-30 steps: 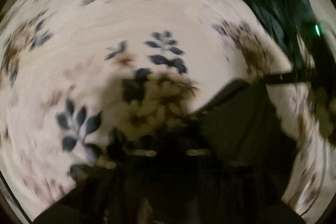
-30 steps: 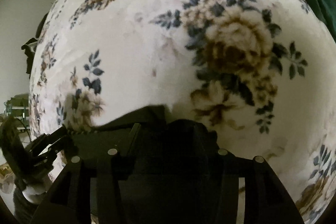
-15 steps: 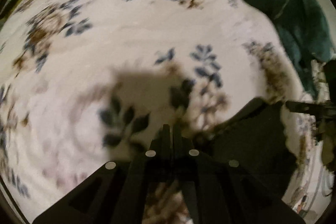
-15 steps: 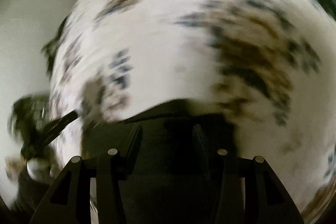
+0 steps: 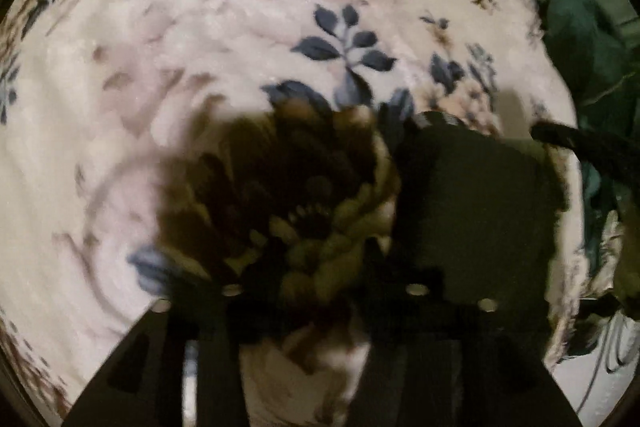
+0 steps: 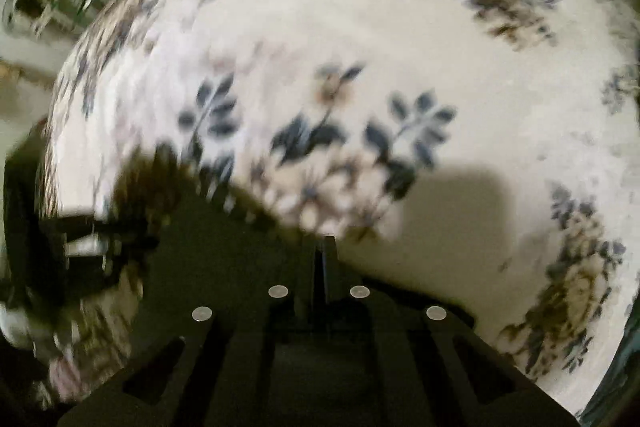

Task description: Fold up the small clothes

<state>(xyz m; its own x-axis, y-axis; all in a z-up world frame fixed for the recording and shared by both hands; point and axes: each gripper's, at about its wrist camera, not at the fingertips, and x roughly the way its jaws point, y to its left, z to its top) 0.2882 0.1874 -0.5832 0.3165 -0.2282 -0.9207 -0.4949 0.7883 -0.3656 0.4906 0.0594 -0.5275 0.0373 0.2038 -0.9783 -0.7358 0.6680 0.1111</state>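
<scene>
Notably, the left tool (image 5: pixel 324 251) has just spread, empty, beside the garment (image 5: pixel 472 211) on the blanket (image 5: pixel 200 67); the right tool (image 6: pixel 324 243) has just pressed shut at its edge — snagging blanket pile, or missing cloth, would spoil the fold.

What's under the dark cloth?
The dark cloth lies on a white blanket with blue and brown flowers, which shows all around it. The patch of blanket right under the cloth is covered, so anything there cannot be seen.
</scene>
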